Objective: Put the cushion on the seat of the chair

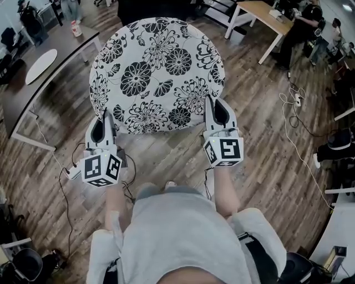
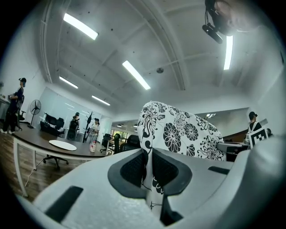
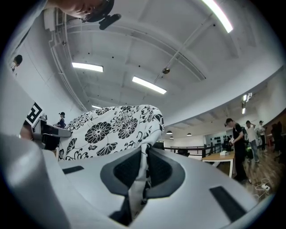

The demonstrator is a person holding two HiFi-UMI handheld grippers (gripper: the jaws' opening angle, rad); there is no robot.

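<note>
Head view: the cushion [image 1: 158, 75] hangs over the floor [image 1: 266, 138], with the left gripper [image 1: 104, 119] and right gripper [image 1: 215, 108] at its near corners. No chair shows. A table [image 1: 22, 94] stands at the left and another at the upper right — the room between looks free.

Left gripper view: the jaws are clamped on a thin fold of the cushion's edge.

Right gripper view: the same — the jaws pinch the fabric edge. The cushion looks soft, light and floppy, so both corners need holding.

Field notes: brown wood-plank floor [image 1: 266, 138]. Long dark curved table [image 1: 61, 44] upper left, carrying a flat white oval board [image 1: 41, 65] and a small white-and-red bottle [image 1: 76, 29]. Light wooden table on white legs [image 1: 260, 11] upper right. White cable with power strip [image 1: 297, 100] lying on the floor, right. Long ceiling strip lights [image 2: 136, 74] lit
</note>
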